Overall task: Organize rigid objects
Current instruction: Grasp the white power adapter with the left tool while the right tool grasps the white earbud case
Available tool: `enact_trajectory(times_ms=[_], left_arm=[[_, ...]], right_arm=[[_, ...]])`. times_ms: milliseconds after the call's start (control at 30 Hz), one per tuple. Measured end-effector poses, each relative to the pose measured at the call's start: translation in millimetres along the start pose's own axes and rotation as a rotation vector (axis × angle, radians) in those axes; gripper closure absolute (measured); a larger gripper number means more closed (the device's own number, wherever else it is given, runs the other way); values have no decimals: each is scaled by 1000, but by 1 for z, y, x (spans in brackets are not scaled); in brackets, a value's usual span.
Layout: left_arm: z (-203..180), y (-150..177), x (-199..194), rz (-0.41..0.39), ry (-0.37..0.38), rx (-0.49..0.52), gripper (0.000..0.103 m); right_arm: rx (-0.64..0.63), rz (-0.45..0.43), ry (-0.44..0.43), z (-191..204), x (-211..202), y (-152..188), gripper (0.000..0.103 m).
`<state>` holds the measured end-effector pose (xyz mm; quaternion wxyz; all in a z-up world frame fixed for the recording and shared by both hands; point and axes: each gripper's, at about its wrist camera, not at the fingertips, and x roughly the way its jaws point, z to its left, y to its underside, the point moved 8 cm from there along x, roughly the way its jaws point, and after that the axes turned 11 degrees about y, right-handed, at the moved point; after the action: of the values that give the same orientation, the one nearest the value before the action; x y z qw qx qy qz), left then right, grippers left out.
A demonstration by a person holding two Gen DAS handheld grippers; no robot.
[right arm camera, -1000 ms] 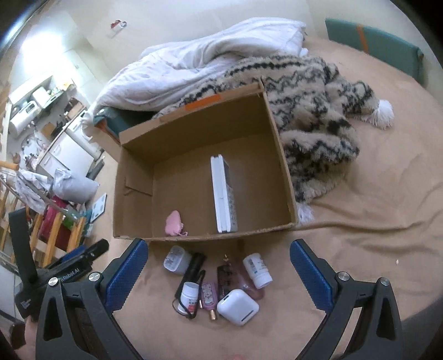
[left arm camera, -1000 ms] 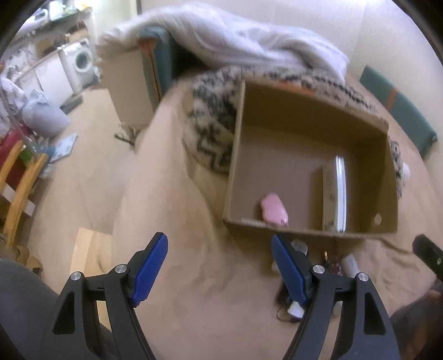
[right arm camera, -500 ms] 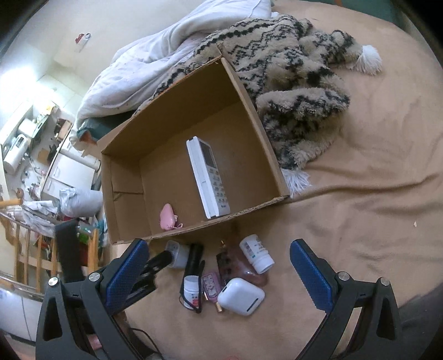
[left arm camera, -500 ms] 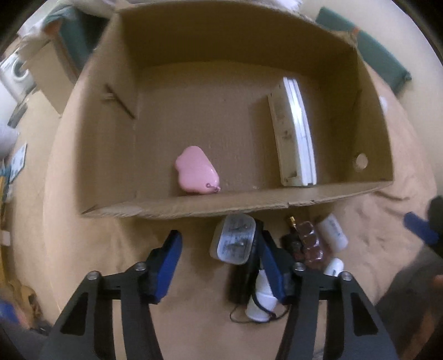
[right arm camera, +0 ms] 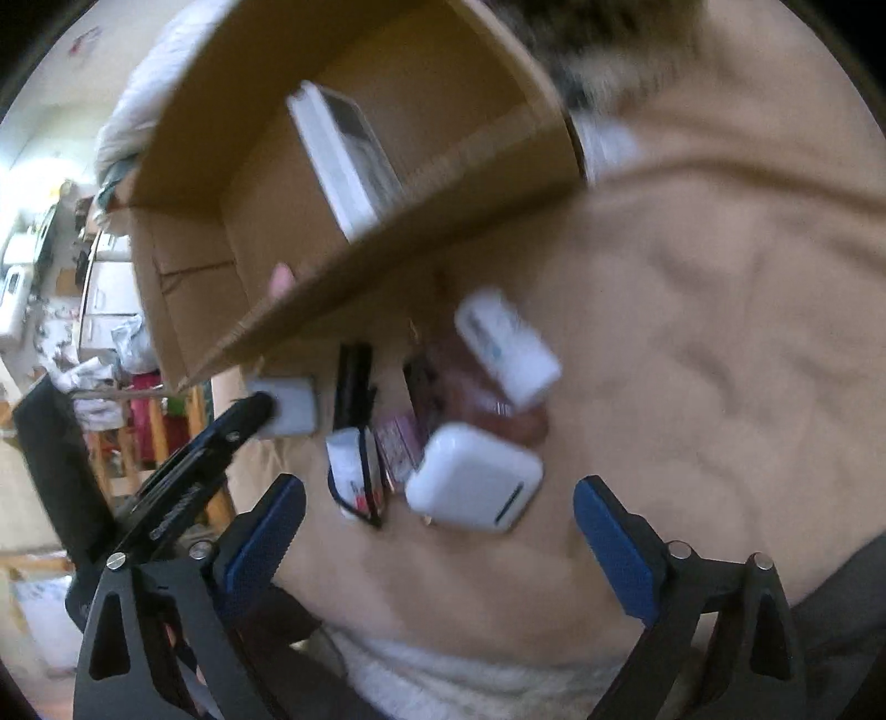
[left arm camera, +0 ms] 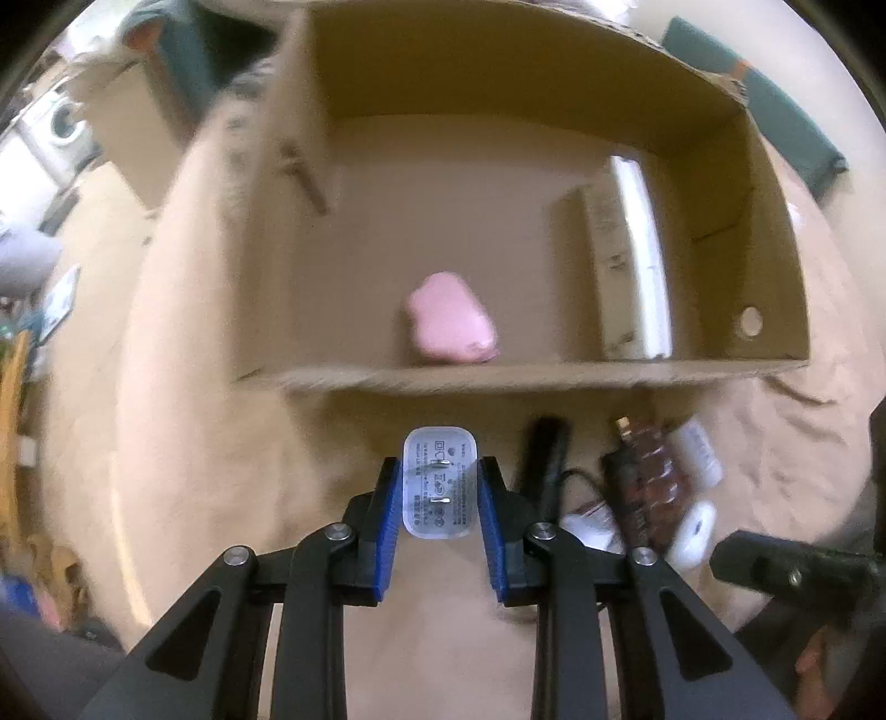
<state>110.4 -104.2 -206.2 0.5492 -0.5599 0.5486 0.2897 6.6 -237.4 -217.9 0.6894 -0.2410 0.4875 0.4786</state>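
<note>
Left wrist view: white plug adapter (left arm camera: 439, 483) pinched between the blue pads of the left gripper (left arm camera: 438, 501), prongs face up toward camera, sitting just in front of the near wall of the cardboard box (left arm camera: 498, 379) on the tan blanket (left arm camera: 221, 471). Whether it's lifted or on the blanket, can't tell. Right of it, on the blanket: black stick-shaped thing (left arm camera: 545, 462), dark brown bottle (left arm camera: 642, 487), white pill bottle (left arm camera: 700, 451), small white case (left arm camera: 692, 534), bunched close together. Inside box: pink soft-looking item (left arm camera: 451, 320) near the front wall, white remote (left arm camera: 637, 260) lying lengthwise toward the right side, well apart from the pink one.

Right wrist view, blurry: right gripper (right arm camera: 437, 531) spread wide, holding nothing, hovering above the pile. White earbud case (right arm camera: 473, 479) lies between and just ahead of its fingers. Pill bottle (right arm camera: 506, 346) beyond it, black stick (right arm camera: 353, 385) left, small pink items (right arm camera: 398, 446) in the middle. Left gripper's black finger (right arm camera: 243, 415) touches the adapter (right arm camera: 290, 407) at the box corner. Remote (right arm camera: 346, 160) visible inside box (right arm camera: 421, 210). Patterned fuzzy throw (right arm camera: 581, 33) behind the box.
</note>
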Motion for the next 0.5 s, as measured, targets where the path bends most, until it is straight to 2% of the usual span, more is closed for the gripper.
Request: enact_trajectory(times_ms=[33,67,167,333,367,400,500], left_arm=[[3,2,-2,3,-17,-1,79],[6,4,-7,3,-35,-4,79],[14,11,-9,14,-76,-15,79],[26,16,-1,39,-77,-60,79],[27,16,0,34,-78,-64,79],[28,18,1,30,-74,-72,79],[32,19,4,29,-64,-89,79]], right_arm=[[16,15,-9,-1,4,2,10],[28,24,-8,-2,8,2,13],[72,39,-20,-4,17,3,17],[106,33,-3,-8,26,0,26],[103,27,11,-8,26,-1,31],[97,23,29,-9,25,-1,45],[65,-1,29,-7,19,-3,47]])
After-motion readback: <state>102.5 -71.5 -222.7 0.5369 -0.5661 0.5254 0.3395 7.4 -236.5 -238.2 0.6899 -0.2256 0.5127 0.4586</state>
